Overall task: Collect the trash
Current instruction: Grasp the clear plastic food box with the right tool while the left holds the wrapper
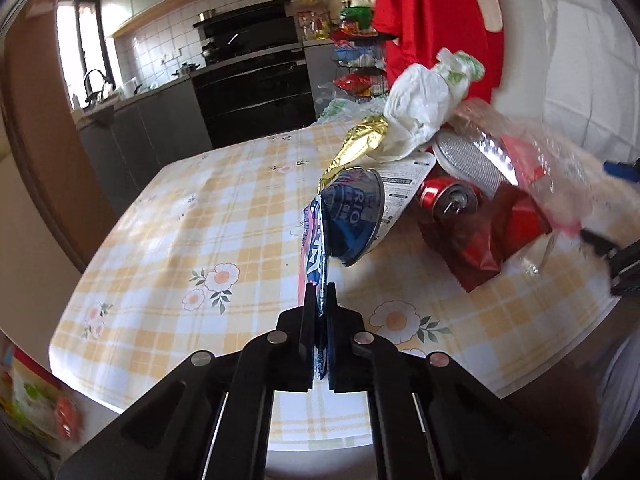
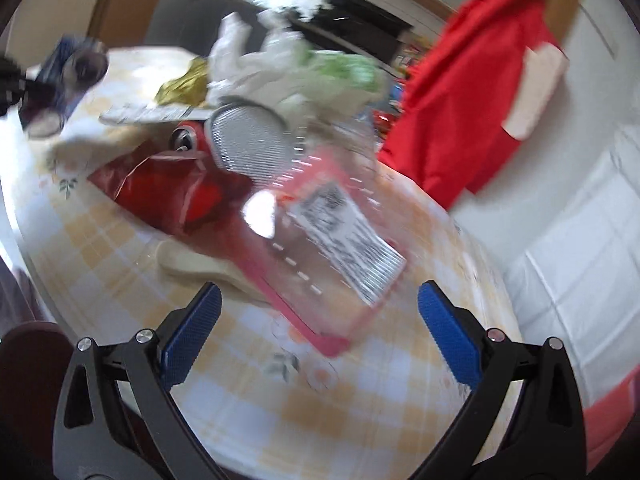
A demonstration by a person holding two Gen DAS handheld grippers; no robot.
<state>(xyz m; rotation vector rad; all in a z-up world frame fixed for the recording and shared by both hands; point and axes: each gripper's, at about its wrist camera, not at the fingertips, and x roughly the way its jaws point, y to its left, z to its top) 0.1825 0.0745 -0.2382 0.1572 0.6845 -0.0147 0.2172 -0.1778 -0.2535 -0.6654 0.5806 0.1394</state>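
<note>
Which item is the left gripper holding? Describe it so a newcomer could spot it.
On the round table with the yellow checked floral cloth, look at the near-left edge of the trash pile, beside the red drink can. There the left gripper pinches the crushed blue-and-silver printed can by its flattened end; it is the only blue piece in the pile.

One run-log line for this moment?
left gripper: shut on crushed blue can | right gripper: open, over clear pink-edged package | trash pile on checked tablecloth
</note>
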